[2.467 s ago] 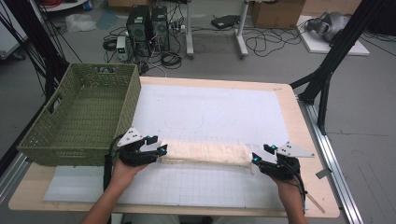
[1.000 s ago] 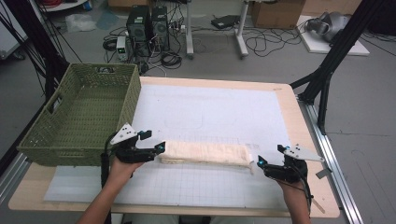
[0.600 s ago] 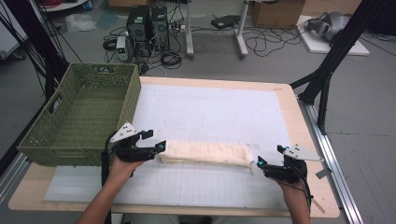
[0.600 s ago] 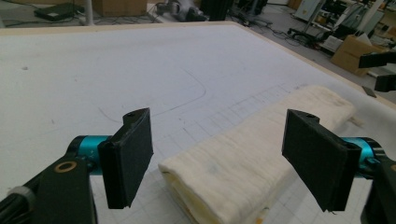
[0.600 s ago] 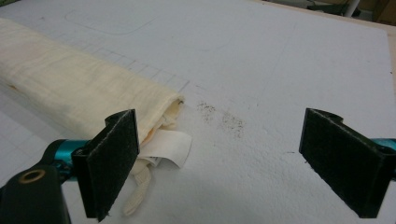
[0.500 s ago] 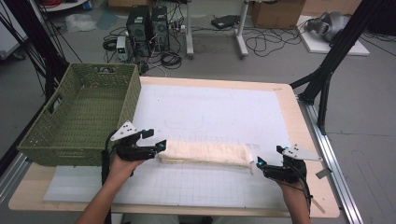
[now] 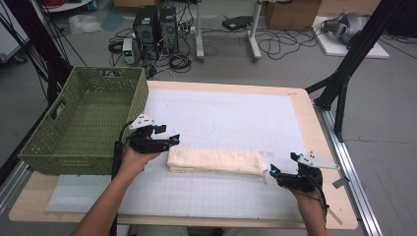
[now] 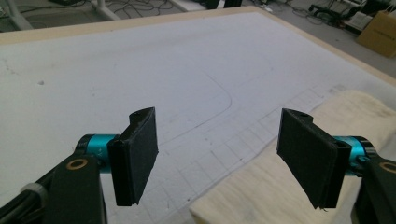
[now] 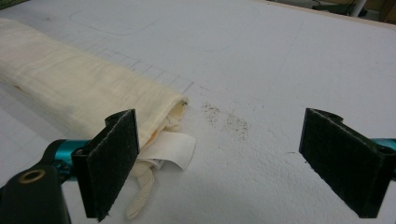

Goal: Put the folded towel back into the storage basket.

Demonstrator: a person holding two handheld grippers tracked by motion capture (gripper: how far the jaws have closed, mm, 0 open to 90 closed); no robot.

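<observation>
Left tool [image 8: 217,156] (jaws apart) hides part of the folded towel [image 8: 275,186].

Folded towel [image 8: 280,186] cut off by the left gripper view's bottom edge, care label [image 9: 170,150] print illegible.

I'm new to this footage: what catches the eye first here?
A cream folded towel lies as a long roll on the white mat, its white tag poking out at one end. An open-jawed gripper sits at each end: left gripper, right gripper. A green woven basket stands at the table's left edge.
</observation>
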